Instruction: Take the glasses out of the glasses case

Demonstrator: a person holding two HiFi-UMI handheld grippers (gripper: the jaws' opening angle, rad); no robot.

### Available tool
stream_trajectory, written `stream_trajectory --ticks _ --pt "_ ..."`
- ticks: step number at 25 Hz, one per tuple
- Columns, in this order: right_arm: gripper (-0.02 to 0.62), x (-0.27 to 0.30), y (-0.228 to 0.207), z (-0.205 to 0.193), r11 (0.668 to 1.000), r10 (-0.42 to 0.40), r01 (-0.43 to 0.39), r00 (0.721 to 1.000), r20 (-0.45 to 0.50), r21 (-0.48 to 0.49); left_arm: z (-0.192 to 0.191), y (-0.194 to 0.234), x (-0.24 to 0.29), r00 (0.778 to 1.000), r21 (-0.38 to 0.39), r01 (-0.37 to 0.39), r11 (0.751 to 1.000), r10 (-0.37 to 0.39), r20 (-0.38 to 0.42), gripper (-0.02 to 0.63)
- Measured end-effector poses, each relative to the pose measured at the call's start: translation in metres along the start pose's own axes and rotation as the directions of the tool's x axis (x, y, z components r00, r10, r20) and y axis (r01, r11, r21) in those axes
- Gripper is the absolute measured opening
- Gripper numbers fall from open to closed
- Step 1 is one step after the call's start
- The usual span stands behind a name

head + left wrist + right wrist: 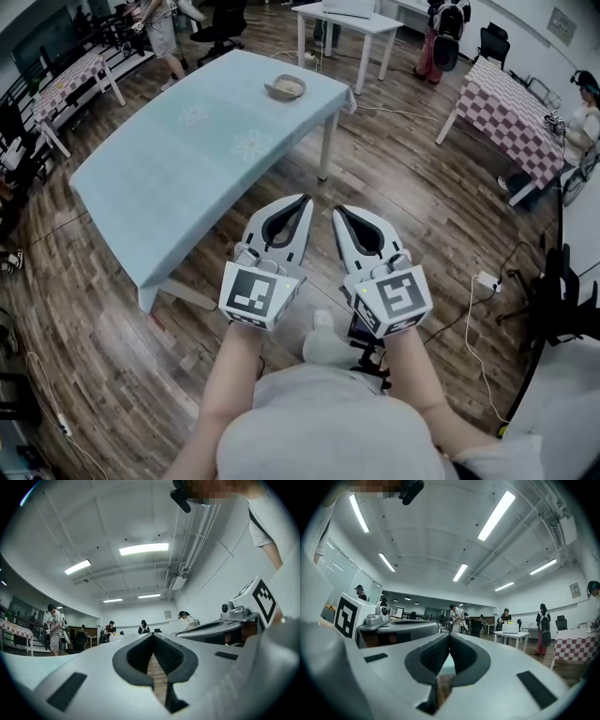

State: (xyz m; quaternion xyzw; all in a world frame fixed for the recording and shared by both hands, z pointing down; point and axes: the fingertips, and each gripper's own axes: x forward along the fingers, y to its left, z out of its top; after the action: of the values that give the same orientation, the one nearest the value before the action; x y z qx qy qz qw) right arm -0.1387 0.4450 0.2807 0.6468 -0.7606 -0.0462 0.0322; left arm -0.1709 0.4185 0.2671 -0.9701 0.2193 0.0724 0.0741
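- Right gripper (450, 635): jaws together at the tips, nothing held.
- Left gripper (396, 629) sits just beside it, on the left.
- Checkered table (577, 645) far right, people (456, 617) standing beyond.

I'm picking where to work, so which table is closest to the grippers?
The long table with the light blue cloth and a shallow bowl on it. The white table and both checkered tables stand farther away.

A long worktop (178, 169) with a light blue cloth stands on the brown wooden floor (412, 197), a small bowl (285, 88) sits near its far end, and a white table (349, 21) and a red-and-white checked table (517, 111) stand farther off.
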Motion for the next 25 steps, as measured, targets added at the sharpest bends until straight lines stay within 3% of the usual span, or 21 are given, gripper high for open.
stream_trajectory --ticks 15,25 --pt "0.007 0.071 -0.077 -0.012 0.998 0.061 -0.061 0.998 -0.007 0.003 -0.027 0.037 0.096 0.999 -0.008 -0.038 0.999 0.038 -0.021 0.008" --pt "0.008 0.107 -0.131 -0.021 0.993 0.12 -0.12 0.993 -0.006 -0.003 -0.037 0.059 0.156 0.994 -0.003 -0.109 0.994 0.109 -0.027 0.008"
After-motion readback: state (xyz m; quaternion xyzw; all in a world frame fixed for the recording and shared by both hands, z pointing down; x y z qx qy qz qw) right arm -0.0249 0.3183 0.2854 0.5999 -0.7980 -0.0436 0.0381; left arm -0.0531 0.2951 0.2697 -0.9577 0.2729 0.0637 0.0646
